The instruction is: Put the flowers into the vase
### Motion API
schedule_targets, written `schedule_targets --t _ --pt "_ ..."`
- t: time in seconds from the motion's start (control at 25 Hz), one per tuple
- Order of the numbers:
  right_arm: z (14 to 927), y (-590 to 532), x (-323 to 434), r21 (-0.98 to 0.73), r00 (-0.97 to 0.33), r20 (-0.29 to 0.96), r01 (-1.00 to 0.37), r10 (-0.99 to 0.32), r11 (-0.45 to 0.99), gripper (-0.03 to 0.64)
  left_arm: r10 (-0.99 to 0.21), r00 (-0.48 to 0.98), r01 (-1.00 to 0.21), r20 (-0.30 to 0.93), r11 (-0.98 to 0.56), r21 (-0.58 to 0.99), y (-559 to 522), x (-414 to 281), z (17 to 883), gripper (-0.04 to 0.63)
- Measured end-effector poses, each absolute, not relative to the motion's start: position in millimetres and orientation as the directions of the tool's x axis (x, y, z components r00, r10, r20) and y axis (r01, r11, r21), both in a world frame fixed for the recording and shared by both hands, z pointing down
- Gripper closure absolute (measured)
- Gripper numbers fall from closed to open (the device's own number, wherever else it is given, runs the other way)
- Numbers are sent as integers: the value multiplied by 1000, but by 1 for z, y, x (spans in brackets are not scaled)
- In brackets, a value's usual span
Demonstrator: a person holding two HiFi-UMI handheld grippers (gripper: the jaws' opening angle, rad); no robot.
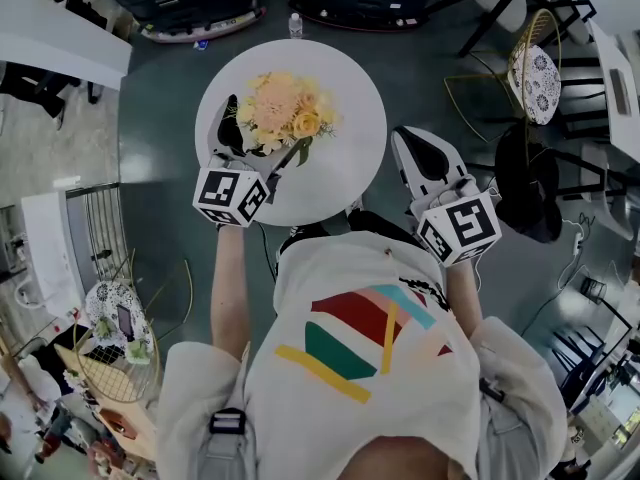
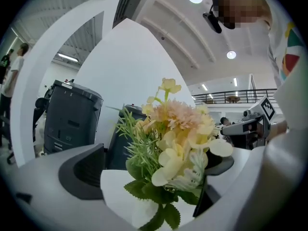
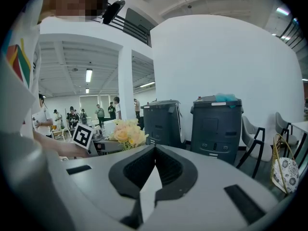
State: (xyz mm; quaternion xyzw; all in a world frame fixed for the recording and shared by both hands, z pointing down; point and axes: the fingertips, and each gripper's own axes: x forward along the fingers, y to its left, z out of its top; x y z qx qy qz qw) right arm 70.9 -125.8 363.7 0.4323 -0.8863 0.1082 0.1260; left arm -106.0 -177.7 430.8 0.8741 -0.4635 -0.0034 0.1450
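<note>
— Shirt (image 1: 370,338) of the person is closest to me. Past it, the left gripper (image 1: 258,140) is at the near edge of the round white table (image 1: 350,158). Its fingers (image 2: 82,174) are wide apart, with the flowers (image 1: 283,108) between them. Neither pad touches the flowers.

— And the other one?

— The right gripper (image 1: 415,140) hangs beside the table, away from the bouquet. Its fingers (image 3: 130,170) are closed together with nothing inside.

— Where is the vase?

— I cannot find it in any view. The flowers stand upright on the table, and the blossoms and leaves hide their foot. So I cannot say if they are already in something.

— How should the person do it well, in your opinion?

— If the left gripper must take the bouquet, I think it should close low, on the stems under the leaves. The petals look soft and would crush or slip. It should close slowly and keep the bunch upright, because the head looks heavy and could tip. The free right gripper could hold the vase steady.
</note>
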Motion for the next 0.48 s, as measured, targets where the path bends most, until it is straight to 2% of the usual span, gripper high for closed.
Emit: schedule_targets --t 0.48 --pt "369 -125 70 -84 -599 334 -788 -728 610 607 -750 638 -767 172 -600 227 -163 -94 442 8"
